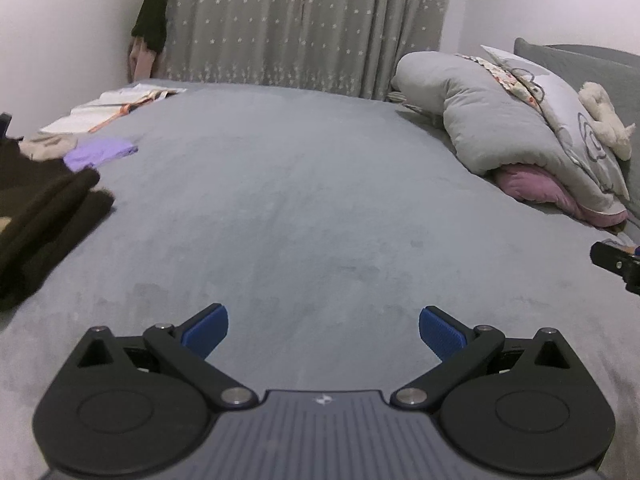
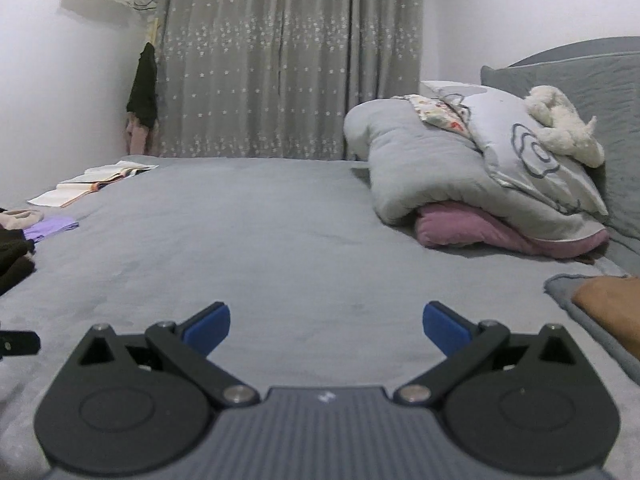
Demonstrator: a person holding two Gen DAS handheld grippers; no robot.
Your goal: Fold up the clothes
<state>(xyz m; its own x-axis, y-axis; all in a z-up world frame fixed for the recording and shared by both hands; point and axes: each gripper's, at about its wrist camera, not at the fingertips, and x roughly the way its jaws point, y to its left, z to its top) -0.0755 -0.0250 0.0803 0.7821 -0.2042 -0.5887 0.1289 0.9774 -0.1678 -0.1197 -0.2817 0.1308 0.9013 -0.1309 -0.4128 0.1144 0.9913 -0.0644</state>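
My left gripper (image 1: 323, 330) is open and empty, low over the grey bed sheet (image 1: 300, 200). A dark brown garment (image 1: 44, 216) lies in a heap to its left, with a purple garment (image 1: 100, 154) and a beige one (image 1: 48, 146) behind it. My right gripper (image 2: 326, 328) is open and empty over the same sheet (image 2: 280, 240). The dark garment (image 2: 14, 260) and the purple one (image 2: 50, 228) sit at the far left of the right wrist view. The right gripper's tip shows at the right edge of the left wrist view (image 1: 616, 264).
A grey duvet (image 1: 492, 128) with pillows, a pink blanket (image 1: 536, 190) and a white plush toy (image 1: 604, 120) is piled at the right by the headboard (image 2: 580, 80). White folded items (image 1: 116, 108) lie at the far left. A grey starred curtain (image 1: 304, 24) hangs behind. A grey cloth with an orange-brown patch (image 2: 600, 312) lies at the right.
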